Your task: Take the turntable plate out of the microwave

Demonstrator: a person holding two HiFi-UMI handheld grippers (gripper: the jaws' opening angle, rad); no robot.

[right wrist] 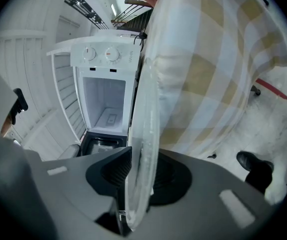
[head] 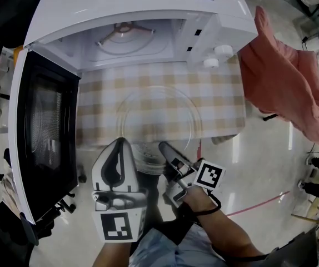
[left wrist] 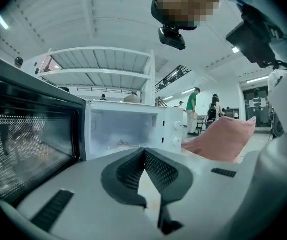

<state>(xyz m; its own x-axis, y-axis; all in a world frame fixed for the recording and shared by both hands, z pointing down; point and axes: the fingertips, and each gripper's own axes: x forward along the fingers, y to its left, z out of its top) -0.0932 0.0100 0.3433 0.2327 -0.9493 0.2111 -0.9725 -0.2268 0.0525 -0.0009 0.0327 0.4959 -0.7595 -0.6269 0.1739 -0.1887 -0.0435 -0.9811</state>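
**A:** Glass, then. Is the clear turntable plate [head: 159, 113] out of the microwave [head: 131, 4]?

**B:** It is. It lies flat over the checked cloth [head: 95, 102] that covers the counter [head: 234, 128], in front of the open cavity and about midway along the counter's front edge. Its near rim juts out past that edge.

**A:** Where is the right tool [head: 165, 149]?

**B:** At that overhanging rim. In the right gripper view the rim stands edge-on between the two dark pads. The jaws are parted around it and look loosened rather than clamped.

**A:** And the left tool [head: 120, 144]?

**B:** Just beside the right one, at the same front edge, to the left of the plate's near rim. Its jaws are clenched tip to tip with nothing between them. I cannot tell whether it touches the glass.

**A:** How does the microwave stand?

**B:** Along the back edge of the counter, with its door [head: 45, 132] swung wide open to the left. The roller ring [head: 125, 33] sits on the cavity floor, and two white knobs [head: 218, 56] are on the right of the front panel.

**A:** Is there anything off the counter?

**B:** A pink cloth [head: 282, 77] hangs draped beyond the right edge, near the back right corner.
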